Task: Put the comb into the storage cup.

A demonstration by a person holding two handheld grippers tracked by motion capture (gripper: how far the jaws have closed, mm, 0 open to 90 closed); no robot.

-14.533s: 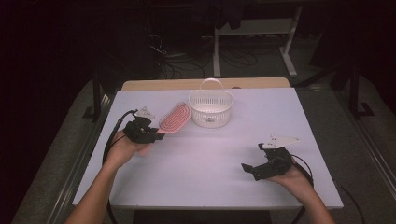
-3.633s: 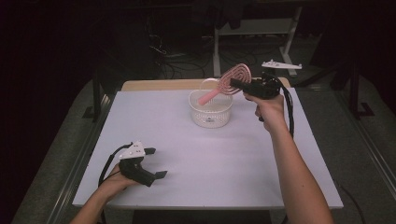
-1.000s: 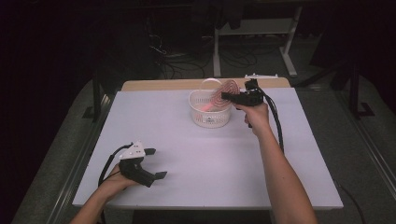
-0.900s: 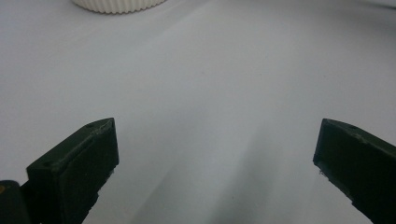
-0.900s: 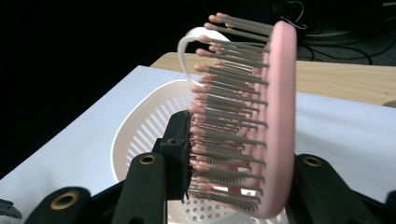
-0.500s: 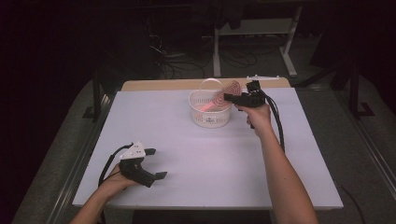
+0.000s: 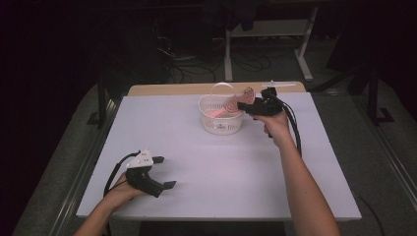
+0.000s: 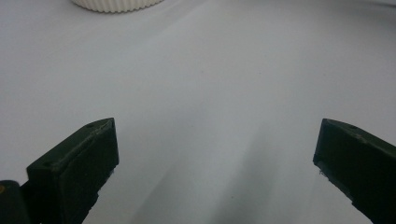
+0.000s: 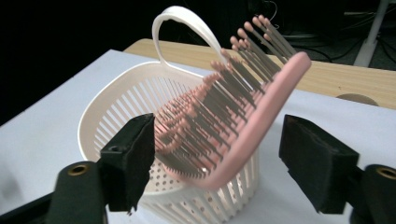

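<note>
Brush (image 9: 252,116) and handle (image 9: 187,28) block basket (image 7: 221,123) mouth; table (image 7: 221,177) open

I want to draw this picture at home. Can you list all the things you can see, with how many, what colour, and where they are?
Basket: one, white, slotted sides, hoop handle, far middle of the table.
Hairbrush: one, pink with dark bristles, leaning in the basket, head sticking up over the rim.
Table: one, white top, with a wooden strip along its far edge.
Desk frame: one, pale, on the dark floor behind the table.
Cables: several, dark, on the floor behind the table.
Left gripper: one, black with a pale top plate, near left of the table, jaws wide apart, nothing between them.
Right gripper: one, black, at the basket, jaws apart on either side of the hairbrush.
Forearms: two, coming in from the near edge.
</note>
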